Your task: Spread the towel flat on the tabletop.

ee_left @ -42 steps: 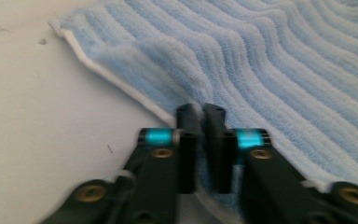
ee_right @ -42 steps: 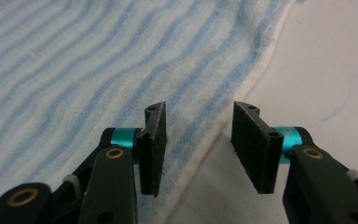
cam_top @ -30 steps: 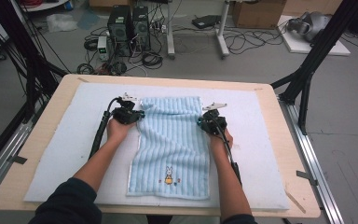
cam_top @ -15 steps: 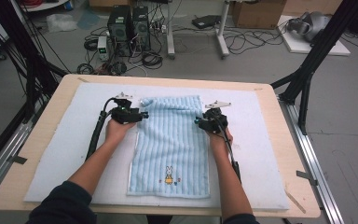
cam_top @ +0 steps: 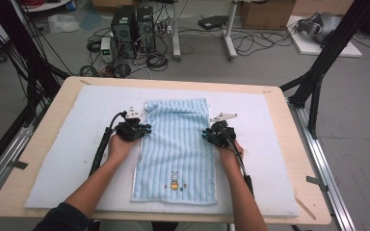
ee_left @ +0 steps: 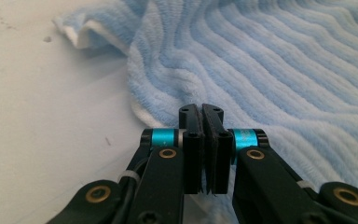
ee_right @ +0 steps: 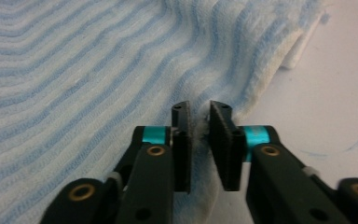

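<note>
A light blue striped towel [cam_top: 176,144] with a small rabbit embroidered near its front end lies lengthwise on the white mat [cam_top: 67,159]. My left gripper [cam_top: 143,130] is at the towel's left edge, about halfway along. In the left gripper view its jaws [ee_left: 202,112] are pressed together over the towel's [ee_left: 270,79] white hem. My right gripper [cam_top: 206,135] is at the towel's right edge, opposite the left one. Its jaws [ee_right: 200,114] are shut on a pinch of the towel's [ee_right: 74,70] edge, and fabric shows between the pads.
The mat covers most of a wooden table [cam_top: 298,144]. Bare mat lies to the left and right of the towel. Black frame posts [cam_top: 318,72] stand at the table's corners. Computers and cables lie on the floor beyond the far edge.
Both hands have slid a little toward the near side along the towel's long edges. The towel lies in about the same place.
</note>
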`<action>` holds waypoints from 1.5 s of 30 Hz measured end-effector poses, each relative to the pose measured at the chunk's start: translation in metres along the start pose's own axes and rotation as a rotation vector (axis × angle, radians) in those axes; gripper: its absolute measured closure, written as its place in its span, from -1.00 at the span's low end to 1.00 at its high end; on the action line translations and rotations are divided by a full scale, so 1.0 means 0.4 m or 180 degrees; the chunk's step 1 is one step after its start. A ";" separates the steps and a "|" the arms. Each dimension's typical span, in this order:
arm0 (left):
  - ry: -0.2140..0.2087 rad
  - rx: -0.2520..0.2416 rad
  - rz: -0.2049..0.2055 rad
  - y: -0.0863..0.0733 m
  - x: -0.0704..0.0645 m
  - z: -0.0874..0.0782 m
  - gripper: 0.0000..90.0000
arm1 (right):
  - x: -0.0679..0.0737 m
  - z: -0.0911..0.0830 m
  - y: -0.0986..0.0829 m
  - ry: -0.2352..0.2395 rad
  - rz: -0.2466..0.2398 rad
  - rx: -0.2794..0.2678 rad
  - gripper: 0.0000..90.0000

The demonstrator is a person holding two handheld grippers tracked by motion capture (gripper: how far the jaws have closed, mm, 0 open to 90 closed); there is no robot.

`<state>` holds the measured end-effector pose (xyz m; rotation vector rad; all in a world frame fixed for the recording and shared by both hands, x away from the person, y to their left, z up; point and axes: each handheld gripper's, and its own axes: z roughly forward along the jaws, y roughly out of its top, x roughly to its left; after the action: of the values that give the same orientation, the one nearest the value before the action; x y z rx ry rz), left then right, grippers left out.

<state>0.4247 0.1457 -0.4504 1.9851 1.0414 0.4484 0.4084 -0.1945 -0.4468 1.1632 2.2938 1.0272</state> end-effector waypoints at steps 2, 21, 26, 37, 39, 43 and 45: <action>0.0039 -0.0012 -0.0095 0.008 0.015 0.010 0.93 | -0.004 0.008 0.003 -0.0091 0.0051 -0.0043 0.90; -0.0374 -0.0284 -0.0301 -0.040 0.023 -0.078 -0.03 | 0.020 -0.050 -0.013 -0.0068 0.0205 -0.0241 -0.19; -0.0521 -0.0368 -0.0202 -0.062 -0.006 -0.128 -0.16 | 0.043 -0.095 -0.055 0.0027 0.0175 -0.0270 -0.34; -0.0619 -0.0350 -0.0202 -0.135 -0.079 -0.186 -0.29 | 0.108 -0.151 -0.143 0.0147 -0.0234 -0.0217 -0.48; -0.0620 -0.0336 -0.0159 -0.147 -0.090 -0.193 -0.29 | 0.116 -0.158 -0.148 0.0202 -0.0151 -0.0226 -0.64; -0.0591 -0.0270 -0.0073 -0.157 -0.107 -0.213 -0.15 | 0.127 -0.171 -0.158 0.0182 -0.0022 -0.0170 -0.73; -0.0593 -0.0214 -0.0044 -0.161 -0.111 -0.218 -0.03 | 0.128 -0.180 -0.161 0.0120 -0.0032 -0.0138 -0.46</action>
<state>0.3111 0.1743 -0.4480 1.9185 0.9110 0.2811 0.3001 -0.2101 -0.4472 1.1233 2.2920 1.0986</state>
